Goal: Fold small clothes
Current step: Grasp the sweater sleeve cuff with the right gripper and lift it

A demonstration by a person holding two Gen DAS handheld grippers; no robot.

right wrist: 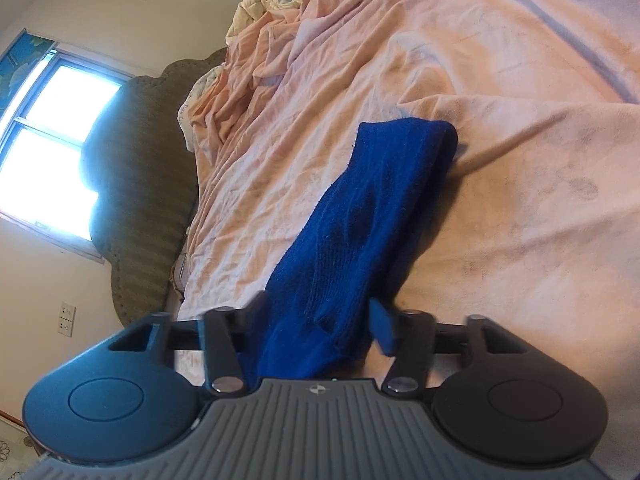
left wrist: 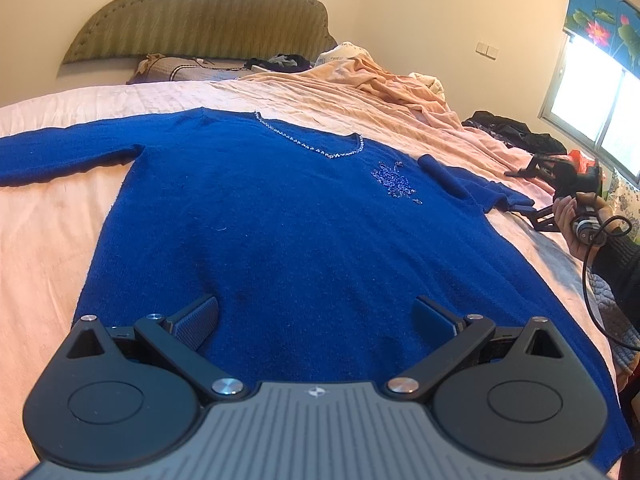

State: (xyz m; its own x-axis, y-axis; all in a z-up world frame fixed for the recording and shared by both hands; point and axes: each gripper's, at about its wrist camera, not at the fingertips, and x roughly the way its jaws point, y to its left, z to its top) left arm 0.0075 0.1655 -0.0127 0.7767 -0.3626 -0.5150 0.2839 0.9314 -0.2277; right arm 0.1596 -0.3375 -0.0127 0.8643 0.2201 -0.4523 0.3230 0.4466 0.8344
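Observation:
A blue knit sweater (left wrist: 280,216) with a beaded neckline lies flat, front up, on the pink bed sheet (left wrist: 40,248). My left gripper (left wrist: 316,316) hovers open over its lower body, nothing between the fingers. The left sleeve (left wrist: 60,152) stretches out flat to the left. In the right wrist view, my right gripper (right wrist: 316,320) is shut on the right sleeve (right wrist: 360,220); its cuff (right wrist: 404,136) points away, and the left finger is hidden behind the fabric. The left wrist view shows that right gripper (left wrist: 536,216) in a person's hand (left wrist: 568,220) at the sleeve's outer fold.
A crumpled pink quilt (left wrist: 380,80) lies beyond the sweater toward the padded headboard (left wrist: 208,16). Dark clothes (left wrist: 516,132) are piled at the bed's right edge under the window (left wrist: 592,104). A pillow and more garments (left wrist: 280,62) sit by the headboard.

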